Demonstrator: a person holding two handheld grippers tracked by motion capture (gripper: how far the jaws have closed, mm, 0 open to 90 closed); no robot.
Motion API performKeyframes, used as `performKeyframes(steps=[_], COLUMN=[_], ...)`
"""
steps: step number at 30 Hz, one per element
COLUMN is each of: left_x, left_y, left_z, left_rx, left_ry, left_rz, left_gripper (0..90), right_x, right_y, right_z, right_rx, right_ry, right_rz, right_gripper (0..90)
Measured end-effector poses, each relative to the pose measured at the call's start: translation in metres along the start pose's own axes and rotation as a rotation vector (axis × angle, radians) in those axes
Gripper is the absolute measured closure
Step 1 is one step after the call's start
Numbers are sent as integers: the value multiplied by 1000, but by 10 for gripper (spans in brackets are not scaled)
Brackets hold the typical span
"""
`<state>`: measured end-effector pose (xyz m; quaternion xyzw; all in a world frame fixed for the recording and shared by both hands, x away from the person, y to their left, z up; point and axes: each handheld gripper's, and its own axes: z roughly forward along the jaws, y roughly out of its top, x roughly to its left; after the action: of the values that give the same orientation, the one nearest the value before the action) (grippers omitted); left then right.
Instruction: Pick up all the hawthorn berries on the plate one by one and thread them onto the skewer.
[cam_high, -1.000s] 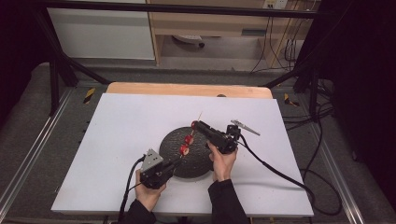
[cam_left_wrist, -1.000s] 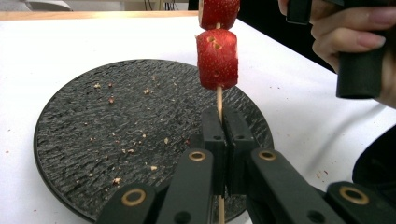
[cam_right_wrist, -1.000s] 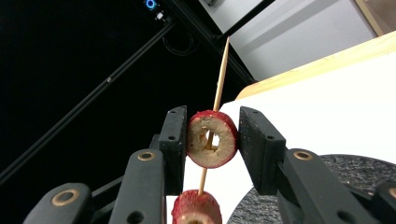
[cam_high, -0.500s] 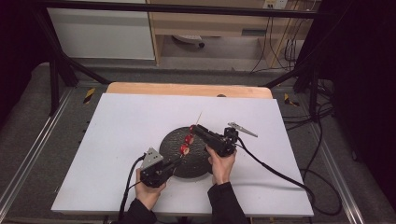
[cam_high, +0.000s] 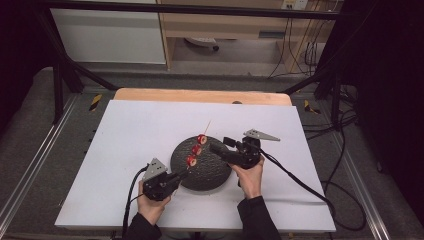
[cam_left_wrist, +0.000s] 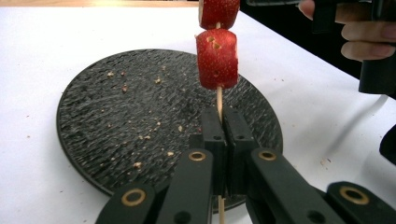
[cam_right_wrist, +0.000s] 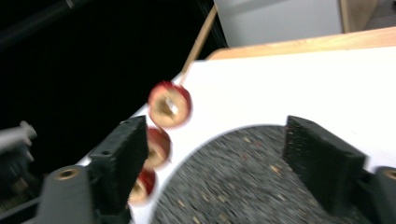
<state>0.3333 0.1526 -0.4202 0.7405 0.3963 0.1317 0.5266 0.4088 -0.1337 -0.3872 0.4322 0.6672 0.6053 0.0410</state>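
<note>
Left gripper (cam_left_wrist: 223, 140) clamps the thin wooden skewer (cam_left_wrist: 218, 100) of red strawberry slices (cam_left_wrist: 217, 58); right gripper (cam_high: 220, 146), jaws apart at 3 o'clock, probably needs to close on a slice next.

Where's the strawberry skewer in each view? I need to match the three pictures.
High view: skewer centre, slanting over the black plate.
Left gripper view: skewer top centre, stick clamped between the left gripper fingers.
Right gripper view: skewer left of centre, blurred.
Shared landmark: the black plate.
</note>
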Motion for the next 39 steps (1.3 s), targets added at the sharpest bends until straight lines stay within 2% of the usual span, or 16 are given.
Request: performKeyframes(steps=[4, 8, 13, 16, 26, 29, 33, 39], left_x=[6, 11, 16, 18, 24, 25, 30, 32], left_y=[1, 3, 8, 12, 33, 39, 45, 49], left_z=[-4, -6, -9, -12, -12, -9, -2, 10], left_rx=[17, 38, 57, 71, 147, 173, 214, 255], left_ry=[3, 0, -9, -9, -10, -12, -23, 11], left_rz=[1, 0, 0, 14, 56, 73, 58, 68], left_gripper=[886, 885, 885, 885, 884, 884, 883, 883], right_x=[-8, -16, -25, -32, -55, -62, -68, -75], right_y=[-3, -9, -17, -22, -43, -49, -56, -64], right_z=[-6, -13, -25, -34, -66, -75, -84, -96], right_rx=[77, 136, 211, 244, 292, 297, 301, 296], right_ry=[-34, -49, -90, -113, -183, -200, -207, -212], right_rz=[-68, -117, -202, -231, -253, -245, -248, -251], right_gripper=[122, 64, 20, 6, 4, 3, 3, 3])
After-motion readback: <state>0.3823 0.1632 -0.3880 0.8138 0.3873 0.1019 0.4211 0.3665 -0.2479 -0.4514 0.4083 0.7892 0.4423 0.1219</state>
